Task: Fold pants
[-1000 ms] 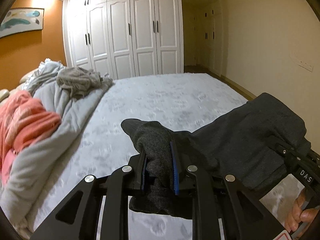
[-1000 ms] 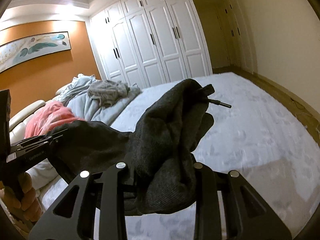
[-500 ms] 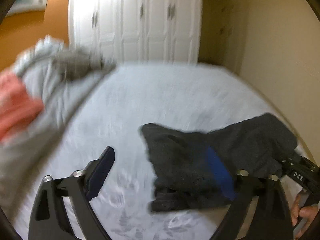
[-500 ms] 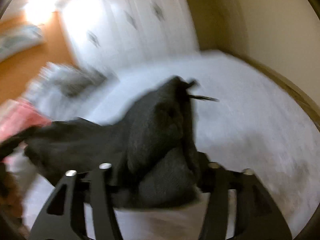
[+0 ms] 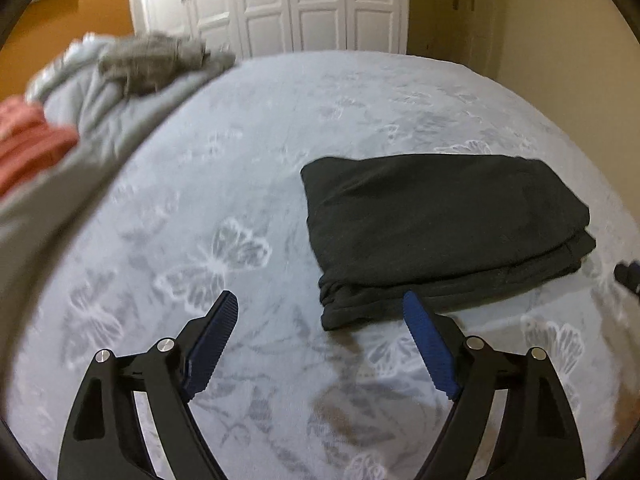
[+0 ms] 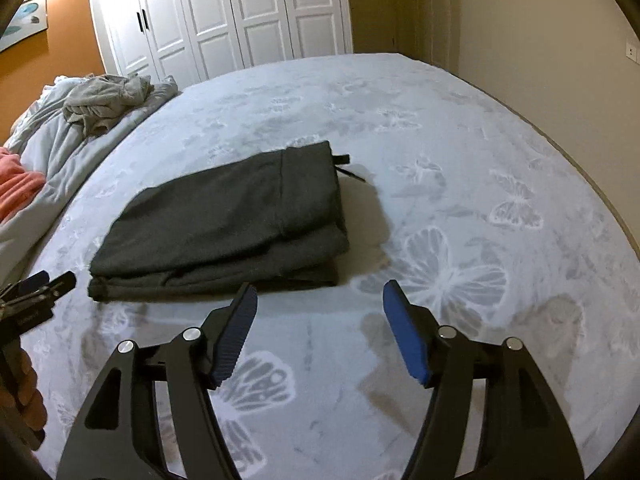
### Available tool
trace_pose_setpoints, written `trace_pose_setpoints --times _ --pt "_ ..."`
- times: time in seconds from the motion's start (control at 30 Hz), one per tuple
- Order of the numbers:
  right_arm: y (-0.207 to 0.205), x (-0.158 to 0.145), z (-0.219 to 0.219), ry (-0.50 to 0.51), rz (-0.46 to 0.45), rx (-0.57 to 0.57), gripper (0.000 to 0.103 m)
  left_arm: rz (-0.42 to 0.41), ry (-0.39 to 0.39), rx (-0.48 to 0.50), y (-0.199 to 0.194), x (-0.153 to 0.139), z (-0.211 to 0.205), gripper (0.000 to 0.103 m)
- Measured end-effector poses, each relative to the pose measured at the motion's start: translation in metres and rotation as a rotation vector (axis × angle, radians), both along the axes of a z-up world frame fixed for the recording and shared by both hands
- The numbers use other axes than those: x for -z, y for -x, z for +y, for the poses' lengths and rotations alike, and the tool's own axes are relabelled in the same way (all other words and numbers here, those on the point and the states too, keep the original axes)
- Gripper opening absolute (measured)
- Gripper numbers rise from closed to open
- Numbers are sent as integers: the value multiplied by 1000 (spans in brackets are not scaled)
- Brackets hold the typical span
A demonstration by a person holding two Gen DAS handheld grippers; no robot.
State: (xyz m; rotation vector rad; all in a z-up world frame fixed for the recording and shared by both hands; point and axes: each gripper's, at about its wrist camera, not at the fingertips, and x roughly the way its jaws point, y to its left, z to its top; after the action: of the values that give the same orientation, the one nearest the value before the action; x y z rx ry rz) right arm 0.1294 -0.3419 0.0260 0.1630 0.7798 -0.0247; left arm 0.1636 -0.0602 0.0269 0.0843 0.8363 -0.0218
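pants: dark grey pants (image 5: 440,224) lie folded into a flat stack on the bed (image 5: 248,128), nothing touching them

where from the claws: just ahead of both. In the left wrist view the stack sits ahead and off to the right of the left claw (image 5: 320,320); in the right wrist view it's ahead and to the left of the right claw (image 6: 318,304). So it's pretty much between the two

long axis: runs side to side across both views, with a drawstring (image 6: 344,164) poking out at the far right corner

nearer hand: honestly about even, both sets of tips are right at the near edge

left claw: jaws have just swung wide open and eased back a touch, nothing between them, holding nothing

right claw: jaws have just been opening, clearly apart but a bit less spread than the left, empty too, only bed sheet between the pads

my guess: fold looks basically done, maybe a tidy-up nudge left
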Motion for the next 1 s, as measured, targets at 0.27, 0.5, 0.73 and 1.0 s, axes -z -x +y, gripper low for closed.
trace_pose_setpoints --times 0.27,0.5,0.73,1.0 --pt "-81 19 -34 -199 66 55 79 95 85 17 -42 16 -3 86" --pt "-123 64 -32 -328 177 -24 45 178 220 39 -78 44 7 60" --pt "-63 21 -21 -299 79 -87 28 164 220 56 -59 25 13 17" --pt "-53 42 -31 -252 113 3 56 133 -29 45 -45 33 -16 52"
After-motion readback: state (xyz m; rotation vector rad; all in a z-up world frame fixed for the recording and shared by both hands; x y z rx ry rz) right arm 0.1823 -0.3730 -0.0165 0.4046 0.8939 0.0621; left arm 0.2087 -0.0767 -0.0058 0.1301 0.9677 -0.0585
